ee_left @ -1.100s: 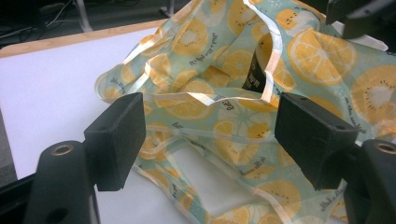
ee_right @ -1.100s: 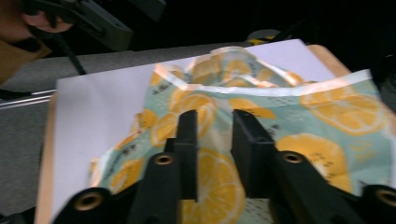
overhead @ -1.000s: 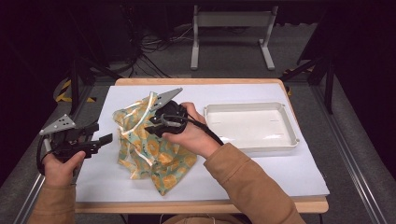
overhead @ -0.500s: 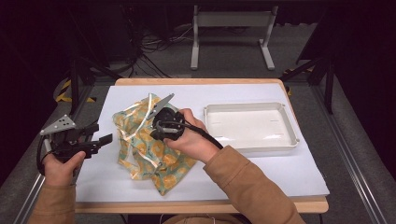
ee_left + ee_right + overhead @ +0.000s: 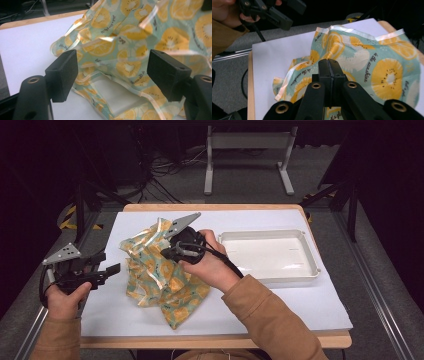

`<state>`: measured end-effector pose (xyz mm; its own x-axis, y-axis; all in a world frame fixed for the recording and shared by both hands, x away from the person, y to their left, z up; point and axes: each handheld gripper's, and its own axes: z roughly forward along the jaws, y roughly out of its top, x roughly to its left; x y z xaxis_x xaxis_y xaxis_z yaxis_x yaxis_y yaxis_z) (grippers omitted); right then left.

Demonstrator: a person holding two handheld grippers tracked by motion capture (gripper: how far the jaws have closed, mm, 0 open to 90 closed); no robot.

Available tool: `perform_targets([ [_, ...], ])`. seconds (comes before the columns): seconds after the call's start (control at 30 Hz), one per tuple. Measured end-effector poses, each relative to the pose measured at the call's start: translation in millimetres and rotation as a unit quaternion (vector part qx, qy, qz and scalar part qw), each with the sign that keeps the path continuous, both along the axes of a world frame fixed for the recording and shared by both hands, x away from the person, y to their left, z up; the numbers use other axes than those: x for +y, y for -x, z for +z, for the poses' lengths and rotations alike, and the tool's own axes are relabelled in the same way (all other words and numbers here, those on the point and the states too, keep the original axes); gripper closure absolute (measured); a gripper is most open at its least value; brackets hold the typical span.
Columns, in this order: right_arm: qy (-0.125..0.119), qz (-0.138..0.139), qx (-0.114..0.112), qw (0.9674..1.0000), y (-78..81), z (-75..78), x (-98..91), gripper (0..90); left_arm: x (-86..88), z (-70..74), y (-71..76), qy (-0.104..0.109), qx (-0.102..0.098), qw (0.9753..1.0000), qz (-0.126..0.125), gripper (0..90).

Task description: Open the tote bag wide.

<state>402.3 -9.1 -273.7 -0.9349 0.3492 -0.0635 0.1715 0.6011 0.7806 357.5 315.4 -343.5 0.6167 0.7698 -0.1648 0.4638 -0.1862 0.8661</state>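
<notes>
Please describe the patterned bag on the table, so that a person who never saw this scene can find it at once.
On the wooden table lies a large white sheet, and on its left half, beside the empty white plastic tray, sits a crumpled fabric bag. It is pale teal, printed with yellow-orange citrus slices and edged in cream tape. Nothing else there is patterned or soft.

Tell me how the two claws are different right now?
The left claw has its jaws wide apart, with nothing pinched; the right claw has just closed its jaws tight together. The left claw hovers beside the lemon-print bag; the right claw sits on top of it, seemingly pinching its fabric. Both are black, each held in one hand.
</notes>
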Motion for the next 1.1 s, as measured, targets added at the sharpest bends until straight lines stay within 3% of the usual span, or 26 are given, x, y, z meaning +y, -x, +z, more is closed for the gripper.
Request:
perform_targets([
  [0.23, -0.028, -0.014, -0.018, 0.9994, -0.1, 12.8, -11.8, 90.0, -0.9, 0.0, -1.9, -0.001, 0.000, 1.0000, -0.002, 25.5],
  [0.63, -0.072, -0.037, -0.024, 0.9964, -4.3, 31.1, -36.0, 90.0, -5.8, -3.1, -4.4, -0.009, 0.010, 0.9998, -0.016, 25.4],
  [1.1, -0.096, -0.065, -0.028, 0.9928, -10.7, 40.0, -59.6, 90.0, -19.1, -9.2, -9.2, -0.028, 0.017, 0.9987, -0.039, 25.7],
])
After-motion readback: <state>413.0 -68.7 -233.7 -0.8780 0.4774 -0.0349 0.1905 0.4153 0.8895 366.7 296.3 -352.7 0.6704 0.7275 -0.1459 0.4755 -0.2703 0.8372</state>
